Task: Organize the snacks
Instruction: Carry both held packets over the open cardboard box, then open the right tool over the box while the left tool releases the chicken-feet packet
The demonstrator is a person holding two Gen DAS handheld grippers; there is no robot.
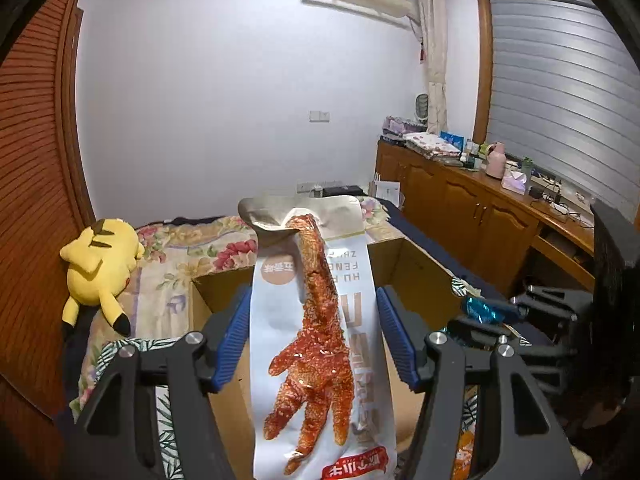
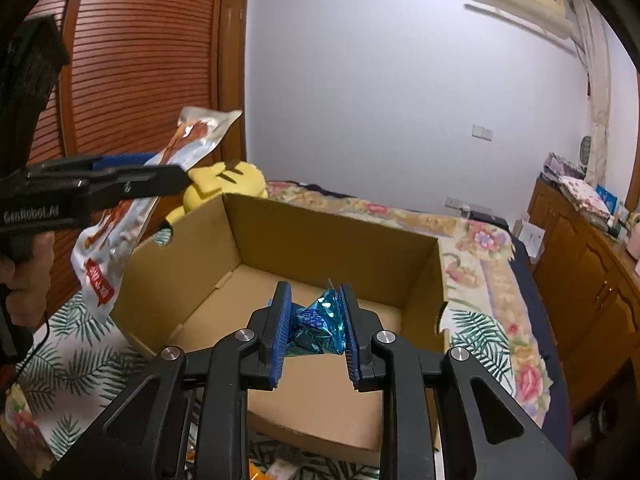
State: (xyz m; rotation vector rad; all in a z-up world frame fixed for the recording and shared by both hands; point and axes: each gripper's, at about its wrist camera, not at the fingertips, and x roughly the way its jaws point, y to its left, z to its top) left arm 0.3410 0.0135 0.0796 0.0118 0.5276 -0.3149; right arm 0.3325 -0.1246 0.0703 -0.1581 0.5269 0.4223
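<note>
Pouch (image 1: 320, 320), white w/ red chicken-foot print, top crumpled, in left tongs (image 1: 312, 336).

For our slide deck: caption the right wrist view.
Right gripper clamps a blue wrapped candy above an open cardboard box.

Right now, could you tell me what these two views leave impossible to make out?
- Cardboard box floor: left wrist view, hidden by the chicken-foot packet; near part hidden by the right gripper in its own view.
- Blue foil snack: print too crumpled to read.
- Packet's bottom: cut off by the left wrist view's lower edge.
</note>
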